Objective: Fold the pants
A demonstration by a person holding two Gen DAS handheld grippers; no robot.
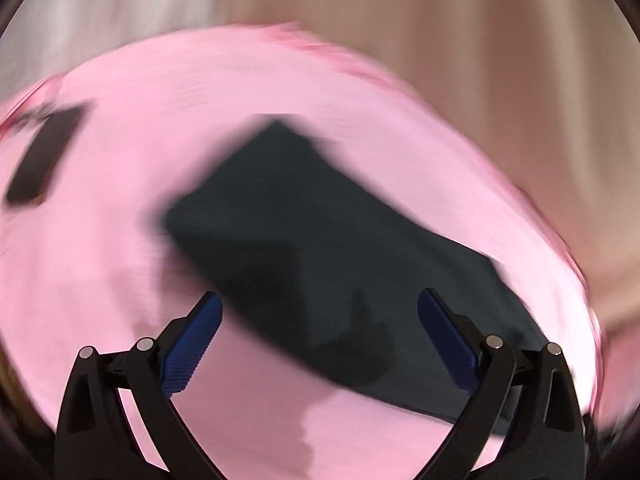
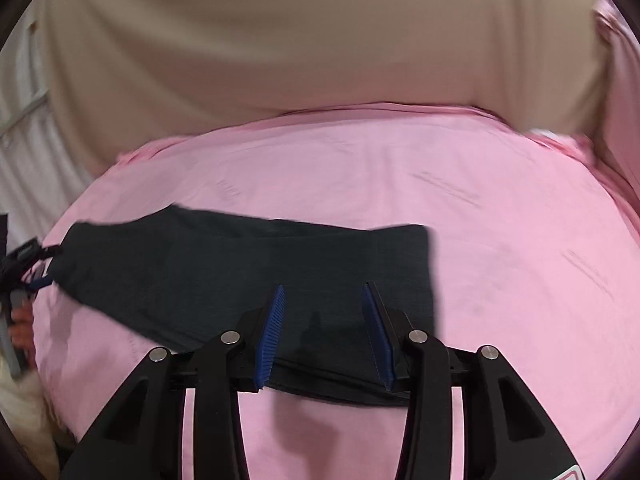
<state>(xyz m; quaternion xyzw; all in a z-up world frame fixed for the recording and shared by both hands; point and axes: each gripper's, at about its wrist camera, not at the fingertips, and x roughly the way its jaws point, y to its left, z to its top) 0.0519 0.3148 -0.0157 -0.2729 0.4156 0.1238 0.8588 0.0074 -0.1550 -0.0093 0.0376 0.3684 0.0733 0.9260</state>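
1. Right wrist view: the dark pants (image 2: 248,276) lie flat on the pink sheet (image 2: 500,240), stretched from about 9 o'clock across to the centre, with one squared end toward 3 o'clock.
2. Right gripper (image 2: 323,292) is over the near edge of the pants, its blue-padded fingers (image 2: 272,328) set fairly narrow but apart, nothing pinched between them.
3. Left wrist view, heavily blurred: the pants (image 1: 304,240) run from the centre down to 4 o'clock on the same pink sheet (image 1: 200,100).
4. Left gripper (image 1: 320,300) has its fingers (image 1: 196,344) spread wide, with cloth showing in the gap but not gripped.
5. At 9 o'clock in the left wrist view, a flat dark rectangular object (image 1: 44,156) rests on the sheet, well apart from the pants; what it is I cannot tell.
6. Beige fabric (image 2: 300,40) fills the background from 10 to 2 o'clock in the right wrist view.
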